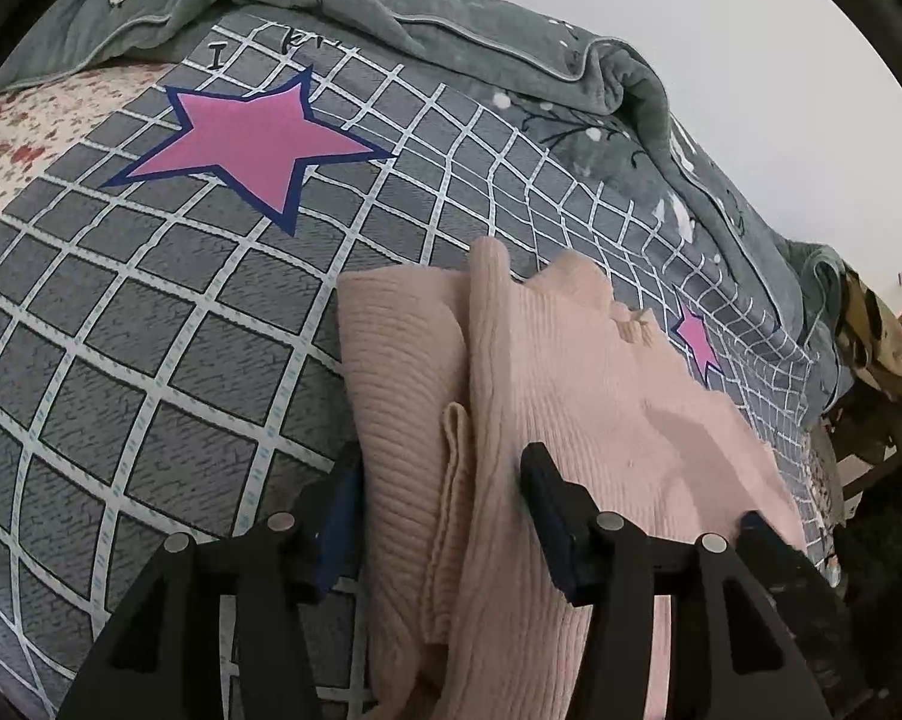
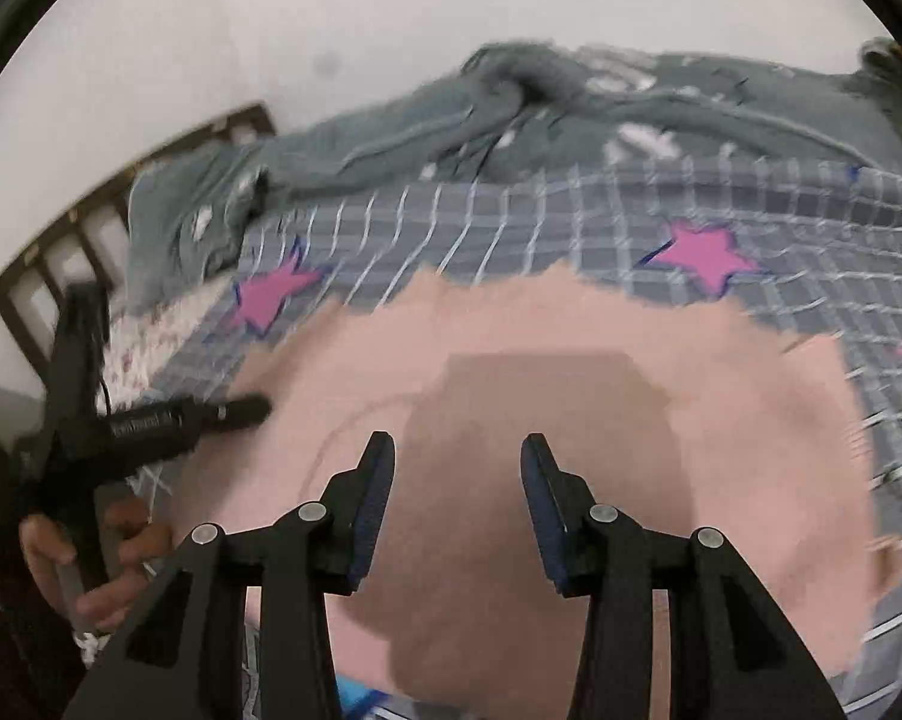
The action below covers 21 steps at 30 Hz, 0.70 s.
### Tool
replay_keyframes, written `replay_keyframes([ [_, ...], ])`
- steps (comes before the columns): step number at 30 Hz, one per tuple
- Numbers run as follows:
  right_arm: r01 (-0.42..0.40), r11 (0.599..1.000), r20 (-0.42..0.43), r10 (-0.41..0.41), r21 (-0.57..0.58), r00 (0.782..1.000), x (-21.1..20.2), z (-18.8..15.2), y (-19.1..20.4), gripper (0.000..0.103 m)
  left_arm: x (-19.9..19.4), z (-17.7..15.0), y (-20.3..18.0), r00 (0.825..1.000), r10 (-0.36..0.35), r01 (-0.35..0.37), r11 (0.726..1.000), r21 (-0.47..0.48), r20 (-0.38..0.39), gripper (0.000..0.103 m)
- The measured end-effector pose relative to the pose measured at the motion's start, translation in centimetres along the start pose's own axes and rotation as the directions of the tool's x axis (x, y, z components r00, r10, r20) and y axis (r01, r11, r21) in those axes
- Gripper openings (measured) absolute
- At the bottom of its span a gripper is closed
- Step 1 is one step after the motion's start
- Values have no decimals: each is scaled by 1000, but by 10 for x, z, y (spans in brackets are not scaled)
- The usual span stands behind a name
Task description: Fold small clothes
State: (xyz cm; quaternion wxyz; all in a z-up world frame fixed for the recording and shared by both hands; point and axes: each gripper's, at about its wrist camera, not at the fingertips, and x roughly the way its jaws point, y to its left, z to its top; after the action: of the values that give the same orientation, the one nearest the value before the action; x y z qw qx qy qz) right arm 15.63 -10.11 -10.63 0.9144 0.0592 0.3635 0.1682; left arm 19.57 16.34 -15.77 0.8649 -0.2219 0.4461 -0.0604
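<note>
While both grippers, left point(image 1: 441, 468) and right point(image 2: 457, 456), are being held apart, the sweater point(image 1: 583, 396) is being crowded by a blanket point(image 1: 511, 54) at the bed's point(image 1: 150, 330) far edge.

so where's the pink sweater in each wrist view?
Left wrist: pink sweater lower centre-right, running between the open left tool.
Right wrist: it fills the blurred centre, beyond the open right tool.
Shared landmark: pink star on the checked bedspread.
</note>
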Motion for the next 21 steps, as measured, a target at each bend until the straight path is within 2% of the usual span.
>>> replay_keyframes([
  [2, 83, 996, 6, -83, -37, 997, 13, -8, 14, 43, 0, 0, -1, 1000, -1, 1, 1000, 15, -3, 50],
  [5, 160, 985, 29, -159, -61, 987, 24, -12, 20, 43, 2, 2, -1, 1000, -2, 2, 999, 33, -6, 51],
  [11, 300, 952, 34, -299, -61, 954, 54, 3, 27, 43, 7, 5, -6, 1000, 8, -8, 997, 76, -1, 53],
  [16, 346, 934, 13, -346, -83, 938, 56, 4, 33, 43, 8, 6, -1, 1000, -23, 23, 998, 53, -3, 55],
  [21, 345, 928, 12, -347, -143, 938, 22, -20, 40, 43, 12, 8, -4, 1000, -19, 19, 999, 40, -6, 58],
])
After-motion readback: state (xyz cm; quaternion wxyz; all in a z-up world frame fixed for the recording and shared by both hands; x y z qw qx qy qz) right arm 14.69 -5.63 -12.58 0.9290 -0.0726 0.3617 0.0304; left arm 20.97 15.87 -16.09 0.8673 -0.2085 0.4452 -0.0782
